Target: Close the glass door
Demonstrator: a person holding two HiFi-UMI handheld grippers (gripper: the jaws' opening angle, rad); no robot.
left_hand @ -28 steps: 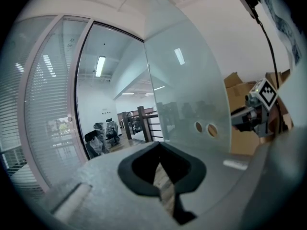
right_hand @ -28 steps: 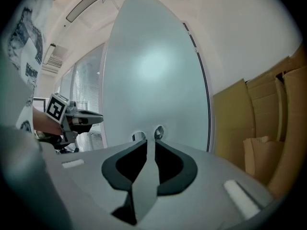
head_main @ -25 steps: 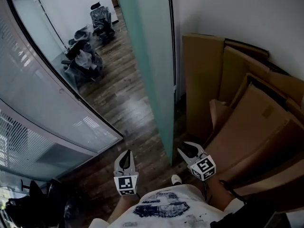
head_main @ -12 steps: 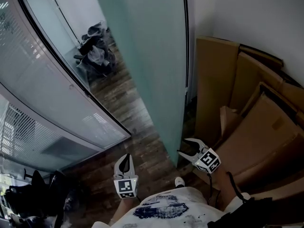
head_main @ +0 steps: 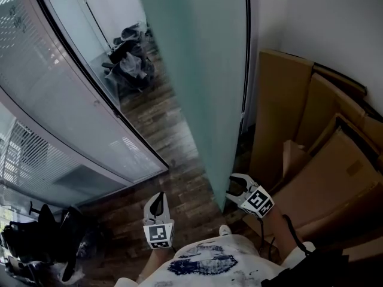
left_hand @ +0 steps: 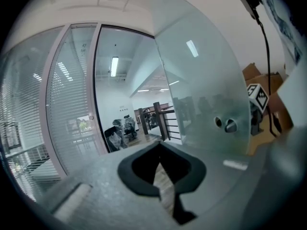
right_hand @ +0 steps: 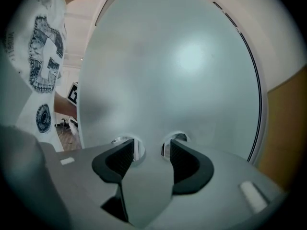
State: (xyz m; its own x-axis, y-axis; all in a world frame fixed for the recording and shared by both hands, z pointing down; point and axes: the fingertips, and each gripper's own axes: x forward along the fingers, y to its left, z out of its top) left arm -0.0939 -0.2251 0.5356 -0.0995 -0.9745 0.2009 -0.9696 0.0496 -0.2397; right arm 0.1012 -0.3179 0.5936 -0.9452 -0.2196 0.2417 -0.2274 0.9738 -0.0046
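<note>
The frosted glass door (head_main: 203, 70) stands swung open, its free edge just ahead of me. My right gripper (head_main: 237, 187) is low down beside that edge, on the cardboard side. In the right gripper view the door (right_hand: 182, 71) fills the frame, and two round fittings (right_hand: 125, 147) sit on the glass just beyond the right gripper (right_hand: 146, 150). Its jaws have just been opening and stand open with nothing between them. My left gripper (head_main: 158, 203) hangs shut over the wooden floor, left of the door. In its own view the left gripper (left_hand: 159, 147) points into the doorway, the door (left_hand: 206, 95) to its right.
Flattened cardboard boxes (head_main: 311, 136) lean against the white wall (head_main: 323, 23) behind the door. A curved glass partition with blinds (head_main: 60, 118) runs along the left. Wrapped office chairs (head_main: 128, 58) stand farther down the wooden floor (head_main: 173, 160). A shoe (head_main: 224, 229) shows below the door's corner.
The right gripper's jaws have spread apart and it has drawn in against the door's lower free edge. The door looms larger in the head view. The left gripper has barely shifted.
</note>
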